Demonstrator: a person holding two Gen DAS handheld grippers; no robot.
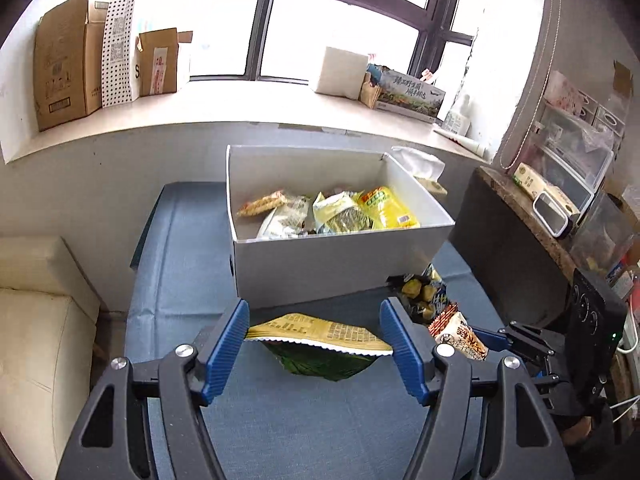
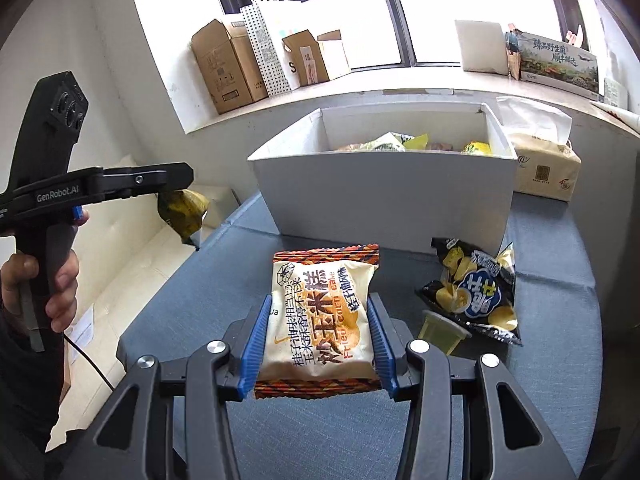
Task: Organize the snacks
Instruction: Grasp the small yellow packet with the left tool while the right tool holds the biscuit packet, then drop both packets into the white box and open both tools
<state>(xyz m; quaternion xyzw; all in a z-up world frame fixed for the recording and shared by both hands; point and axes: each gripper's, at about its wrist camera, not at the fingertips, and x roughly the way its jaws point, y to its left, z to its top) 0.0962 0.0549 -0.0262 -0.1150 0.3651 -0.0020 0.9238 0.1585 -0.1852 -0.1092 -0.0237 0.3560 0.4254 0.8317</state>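
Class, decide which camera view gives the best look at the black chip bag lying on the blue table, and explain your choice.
The right wrist view: the black chip bag lies unobstructed beside the right tool, its whole printed front visible. In the left wrist view the same bag sits half hidden behind the left tool finger, seen only edge-on.

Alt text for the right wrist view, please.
The right gripper clamps a cream-and-orange corn cake packet above the blue table, facing a white box of snacks. At left, the left gripper holds a green-yellow packet.
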